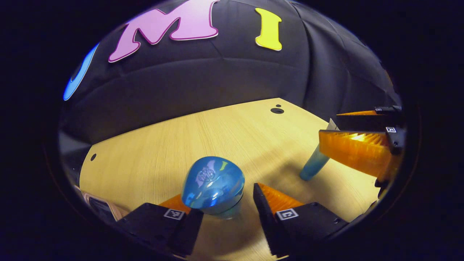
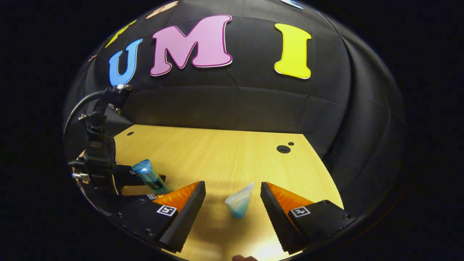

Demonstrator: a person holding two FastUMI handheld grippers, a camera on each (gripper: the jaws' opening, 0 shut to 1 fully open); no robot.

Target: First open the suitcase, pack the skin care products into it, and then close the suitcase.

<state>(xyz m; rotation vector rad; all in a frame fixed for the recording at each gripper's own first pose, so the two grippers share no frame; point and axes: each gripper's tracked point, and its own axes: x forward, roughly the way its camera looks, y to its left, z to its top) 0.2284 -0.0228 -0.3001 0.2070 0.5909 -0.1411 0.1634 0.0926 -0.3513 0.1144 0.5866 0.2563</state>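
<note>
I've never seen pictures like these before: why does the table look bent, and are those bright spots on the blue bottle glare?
Left gripper view: fisheye bends the table edges; white glare spots on the blue bottle, which looks slightly soft. Right gripper view: same bending; the tube casts a shadow on the wood.

Recording booth, black cloth wall (image 2: 232, 105) draped behind, pale wooden table (image 2: 224, 156) with drilled holes (image 2: 283, 148)

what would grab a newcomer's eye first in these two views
First, the glossy blue bottle standing on the wooden table, between the left gripper's open jaws. Next, the pale blue tube standing cap-down between the right gripper's open jaws, untouched.
</note>
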